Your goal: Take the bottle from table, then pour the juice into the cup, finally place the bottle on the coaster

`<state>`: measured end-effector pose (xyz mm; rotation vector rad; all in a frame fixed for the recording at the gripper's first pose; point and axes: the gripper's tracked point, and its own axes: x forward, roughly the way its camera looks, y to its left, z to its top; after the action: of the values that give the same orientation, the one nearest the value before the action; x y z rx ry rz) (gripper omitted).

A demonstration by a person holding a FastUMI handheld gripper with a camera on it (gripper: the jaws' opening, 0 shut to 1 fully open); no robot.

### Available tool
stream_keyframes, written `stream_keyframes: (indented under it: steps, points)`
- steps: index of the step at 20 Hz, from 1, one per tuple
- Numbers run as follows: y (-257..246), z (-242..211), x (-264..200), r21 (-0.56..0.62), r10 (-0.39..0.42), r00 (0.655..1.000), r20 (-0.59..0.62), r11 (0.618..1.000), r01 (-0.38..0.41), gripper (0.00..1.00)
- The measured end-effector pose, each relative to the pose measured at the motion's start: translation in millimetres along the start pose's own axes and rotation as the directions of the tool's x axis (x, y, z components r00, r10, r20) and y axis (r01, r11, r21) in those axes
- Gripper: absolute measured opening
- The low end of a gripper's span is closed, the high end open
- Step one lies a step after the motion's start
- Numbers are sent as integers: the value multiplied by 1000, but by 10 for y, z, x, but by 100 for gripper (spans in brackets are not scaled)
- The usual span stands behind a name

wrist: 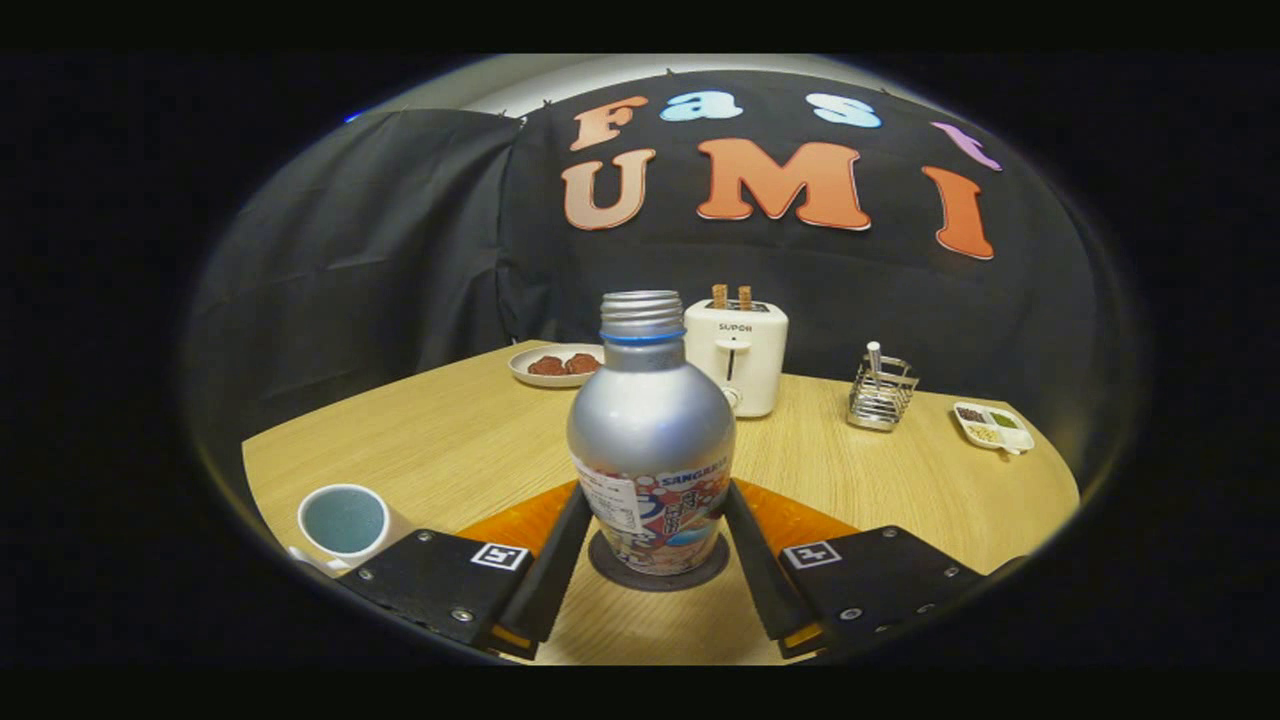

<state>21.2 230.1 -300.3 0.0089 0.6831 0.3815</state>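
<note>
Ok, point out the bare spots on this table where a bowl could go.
Bare wood lies between the cup and the plate, and between the bottle and the wire rack. The back is crowded: plate, toaster, rack, small tray. The hand-held gripper has its fingers against the bottle on the coaster.

We see the bottle (pixel 651 440) upright on the coaster (pixel 658 572), between the gripper (pixel 655 540) fingers, both touching its sides. Cup (pixel 343 520) near left. Far side of the table (pixel 450 440), left to right: plate (pixel 556 364), toaster (pixel 738 355) behind bottle, rack (pixel 880 392), tray (pixel 992 426).
</note>
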Motion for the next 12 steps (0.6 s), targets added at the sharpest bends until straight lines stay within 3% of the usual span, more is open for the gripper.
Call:
stream_keyframes:
  steps: [7,12]
  points:
    - [-37,-44,72,33,-1,1000,-14,999,2,78]
    - [-42,-62,11,44,-1,1000,-30,999,2,86]
